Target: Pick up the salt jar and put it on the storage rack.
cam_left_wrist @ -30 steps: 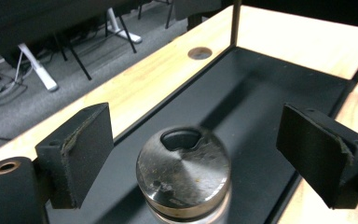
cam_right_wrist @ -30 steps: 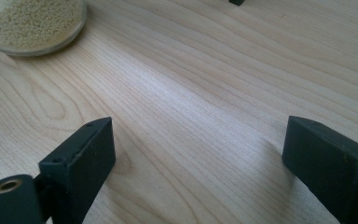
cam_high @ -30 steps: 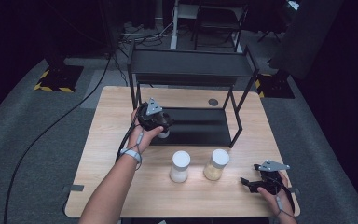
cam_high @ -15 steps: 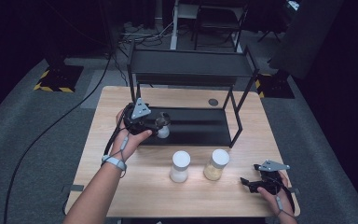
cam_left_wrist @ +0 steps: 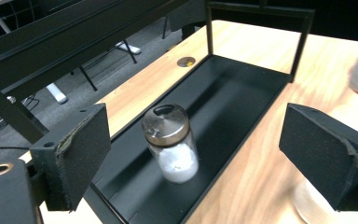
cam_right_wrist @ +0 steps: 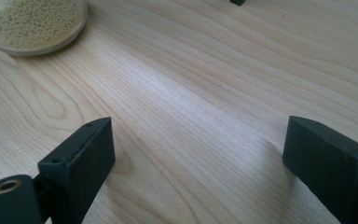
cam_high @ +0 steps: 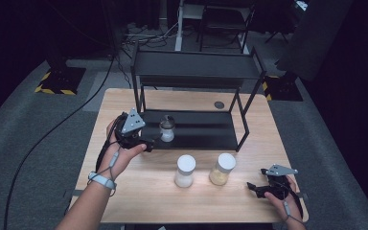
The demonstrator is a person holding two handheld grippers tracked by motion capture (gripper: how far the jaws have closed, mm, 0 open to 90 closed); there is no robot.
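The shaker (cam_left_wrist: 170, 142) is set upright on the rack's (cam_high: 196, 129) bottom shelf. The left gripper (cam_left_wrist: 193, 158) is held just short of it, jaws wide, having just been opening, nothing gripped. The right gripper (cam_right_wrist: 196, 163) is kept wide over the table (cam_right_wrist: 191, 84).

three jars (cam_high: 167, 129) (cam_high: 185, 170) (cam_high: 222, 168); one black rack (cam_high: 196, 69); one table (cam_high: 258, 115); two grippers (cam_high: 152, 143) (cam_high: 253, 188).

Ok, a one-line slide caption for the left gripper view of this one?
Open left gripper facing a metal-lidded shaker jar of white powder standing on the black rack's lower shelf.
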